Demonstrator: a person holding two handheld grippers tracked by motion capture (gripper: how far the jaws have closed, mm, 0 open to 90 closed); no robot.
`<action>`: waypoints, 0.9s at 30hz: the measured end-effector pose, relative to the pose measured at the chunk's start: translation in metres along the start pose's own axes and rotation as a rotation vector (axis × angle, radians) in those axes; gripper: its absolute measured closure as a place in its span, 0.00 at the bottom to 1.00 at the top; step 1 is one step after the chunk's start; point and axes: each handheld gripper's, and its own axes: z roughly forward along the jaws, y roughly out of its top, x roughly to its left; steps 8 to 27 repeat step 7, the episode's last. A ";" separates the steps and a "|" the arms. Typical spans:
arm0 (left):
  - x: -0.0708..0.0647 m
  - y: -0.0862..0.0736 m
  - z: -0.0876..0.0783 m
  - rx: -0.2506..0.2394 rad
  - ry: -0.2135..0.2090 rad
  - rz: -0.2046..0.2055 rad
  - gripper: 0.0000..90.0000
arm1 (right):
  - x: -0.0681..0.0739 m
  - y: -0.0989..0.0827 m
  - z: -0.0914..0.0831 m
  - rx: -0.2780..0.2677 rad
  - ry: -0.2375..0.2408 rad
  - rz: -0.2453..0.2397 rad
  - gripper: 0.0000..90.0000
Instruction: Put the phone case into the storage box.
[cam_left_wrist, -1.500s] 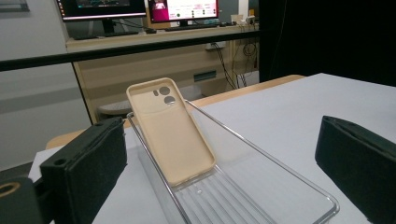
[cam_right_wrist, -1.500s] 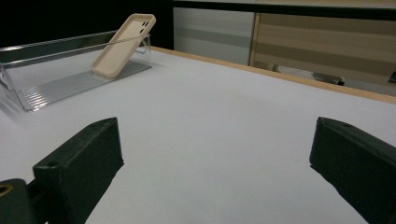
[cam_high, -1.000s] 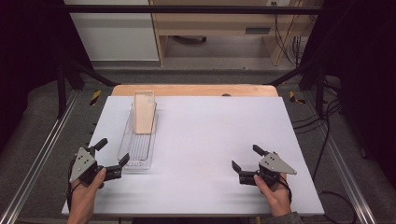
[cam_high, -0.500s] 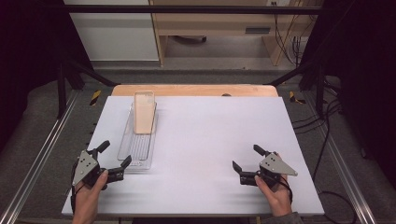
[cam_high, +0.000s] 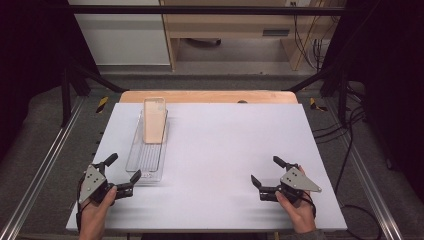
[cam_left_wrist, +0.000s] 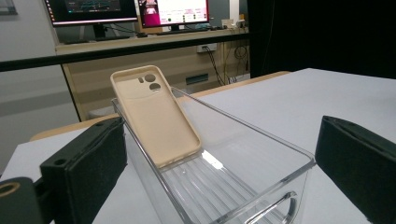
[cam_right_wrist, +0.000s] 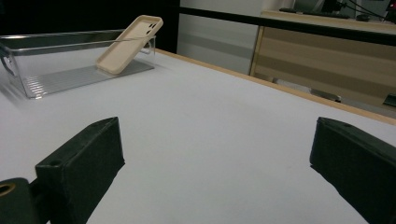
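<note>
Phone case (cam_high: 154, 120): leans tilted on the far end wall of the clear tray (cam_high: 137, 159), long axis running away from the person
Left gripper (cam_high: 121, 175): jaws apart, just beside the tray's near end, nearer hand
Right gripper (cam_high: 265, 175): jaws apart, empty, well apart from the tray
</note>
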 end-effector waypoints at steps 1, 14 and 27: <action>0.000 0.000 0.000 -0.001 0.004 -0.001 0.02 | 0.000 0.000 -0.001 -0.001 0.001 0.000 0.03; 0.001 0.000 0.000 -0.010 0.017 -0.011 0.02 | -0.002 -0.002 -0.003 0.003 -0.008 0.005 0.03; 0.001 0.000 0.000 -0.010 0.017 -0.011 0.02 | -0.002 -0.002 -0.003 0.003 -0.008 0.005 0.03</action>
